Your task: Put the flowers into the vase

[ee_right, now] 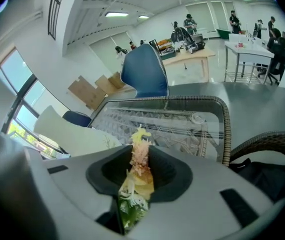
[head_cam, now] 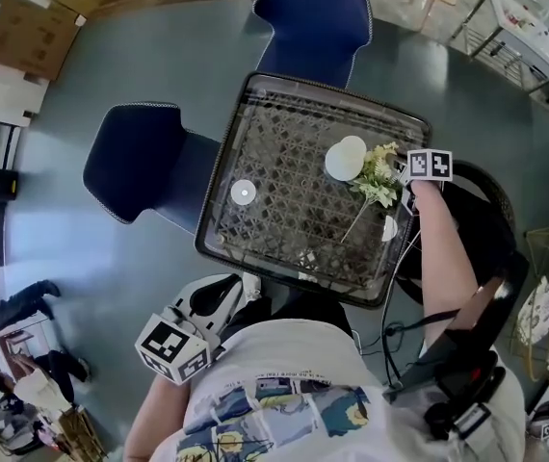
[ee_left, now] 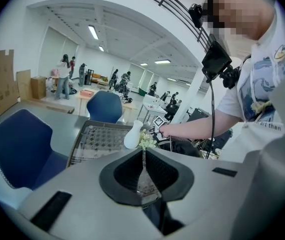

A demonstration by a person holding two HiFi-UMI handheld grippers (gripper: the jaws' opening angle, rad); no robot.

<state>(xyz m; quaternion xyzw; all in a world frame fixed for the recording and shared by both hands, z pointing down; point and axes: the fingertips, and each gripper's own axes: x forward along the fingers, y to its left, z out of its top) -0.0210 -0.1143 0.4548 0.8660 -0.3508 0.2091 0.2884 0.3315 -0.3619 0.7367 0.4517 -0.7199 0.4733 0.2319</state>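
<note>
Flowers [ee_right: 138, 176] half-hidden in right hand-held gripper [ee_right: 141, 149]

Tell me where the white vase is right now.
In the head view the white vase stands on the table's right half, immediately left of the flowers clamped in the right gripper; the left gripper view shows it upright.
</note>
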